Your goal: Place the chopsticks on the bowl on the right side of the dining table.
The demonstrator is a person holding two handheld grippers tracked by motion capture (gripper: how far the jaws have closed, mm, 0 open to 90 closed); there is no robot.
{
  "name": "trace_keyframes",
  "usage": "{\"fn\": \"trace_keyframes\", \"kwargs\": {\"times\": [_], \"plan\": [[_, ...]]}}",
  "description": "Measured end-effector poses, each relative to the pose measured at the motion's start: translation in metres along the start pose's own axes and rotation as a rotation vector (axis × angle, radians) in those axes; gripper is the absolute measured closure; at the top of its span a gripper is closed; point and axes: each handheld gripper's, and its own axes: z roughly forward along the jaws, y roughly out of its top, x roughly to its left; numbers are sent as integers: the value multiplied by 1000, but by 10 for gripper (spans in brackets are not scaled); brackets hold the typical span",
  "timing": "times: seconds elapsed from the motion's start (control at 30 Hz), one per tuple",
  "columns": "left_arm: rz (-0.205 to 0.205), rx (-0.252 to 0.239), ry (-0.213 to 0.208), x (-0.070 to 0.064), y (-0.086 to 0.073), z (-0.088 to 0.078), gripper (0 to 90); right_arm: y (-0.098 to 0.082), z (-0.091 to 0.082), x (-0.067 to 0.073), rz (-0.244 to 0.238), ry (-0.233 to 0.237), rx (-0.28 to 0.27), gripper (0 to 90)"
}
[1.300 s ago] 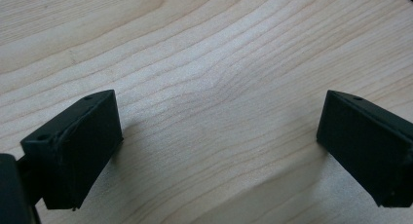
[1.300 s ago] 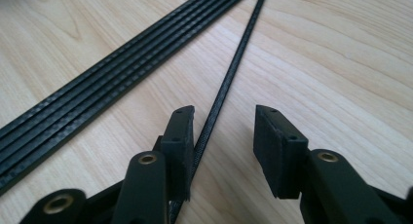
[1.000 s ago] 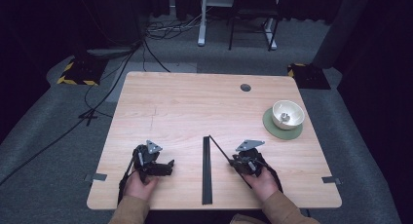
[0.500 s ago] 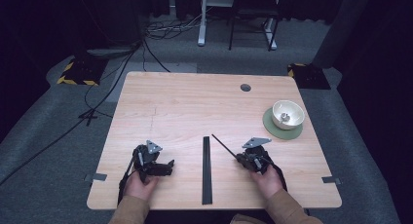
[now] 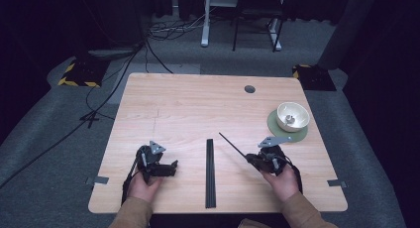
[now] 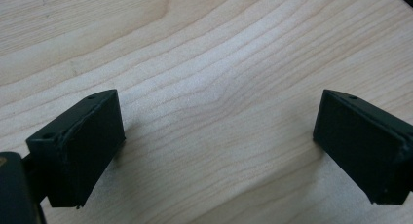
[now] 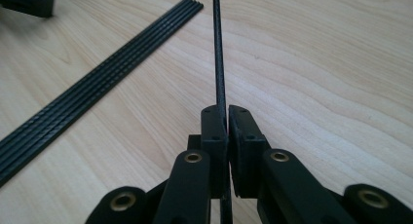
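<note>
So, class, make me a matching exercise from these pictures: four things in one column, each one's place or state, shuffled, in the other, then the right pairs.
Things:
1. thin black rod
2. bundle of black rods
3. white bowl
4. left gripper

Places or states:
A. on the green mat
B. jaws wide apart over bare wood
C. clamped in the right gripper
D. flat on the table between the hands

Pairs: 1-C, 2-D, 3-A, 4-B
</note>
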Motion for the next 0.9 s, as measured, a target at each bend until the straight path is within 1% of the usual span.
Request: {"fn": "trace_keyframes", "kwargs": {"times": [0.03,0.07,0.17,0.23,0.3,0.33,0.37,0.4,0.43,0.47,0.5,0.53,0.57,0.6,0.63,0.67,0.73,0.83,0.87,0.9], "plan": [[-5,-7,-2,0,0,1,49,1,-4,0,-3,3,-6,860],[-4,-3,2,0,1,1,49,3,-8,-1,-3,8,-9,860],[-7,-2,1,0,1,1,49,6,-20,-3,-26,27,-34,860],[-7,-5,1,0,1,2,49,8,-29,-6,-42,27,-50,860],[-8,-4,3,0,1,2,49,11,-37,-9,-42,28,-59,860],[-8,-3,1,0,1,2,49,13,-44,-12,-44,27,-71,860],[-8,-3,1,0,1,2,49,13,-44,-12,-44,27,-71,860],[-8,-3,1,0,1,1,49,17,-50,-16,-54,25,-75,860],[-7,-4,2,0,1,1,49,17,-50,-16,-54,25,-75,860],[-7,-4,2,0,1,2,49,20,-57,-19,-59,16,-82,860],[-7,-4,2,0,1,2,49,20,-57,-19,-59,16,-82,860],[-7,-4,2,0,1,2,49,25,-64,-24,-60,12,-89,860],[-7,-4,2,0,1,2,49,25,-64,-24,-60,12,-89,860],[-8,-3,1,0,1,2,49,27,-67,-27,-57,10,-94,860],[-7,-4,2,0,1,1,49,31,-74,-32,-53,0,-102,860],[-7,-4,2,0,1,2,49,31,-74,-32,-53,0,-102,860],[-9,-4,0,0,1,2,48,35,-81,-38,-49,-11,-114,860],[-22,-12,6,-1,0,2,47,40,-91,-46,-47,-27,-127,860],[-21,-13,13,-1,0,1,47,42,-97,-52,-62,-37,-134,860],[-21,-13,13,-1,0,1,47,42,-97,-52,-62,-37,-134,860]]}}
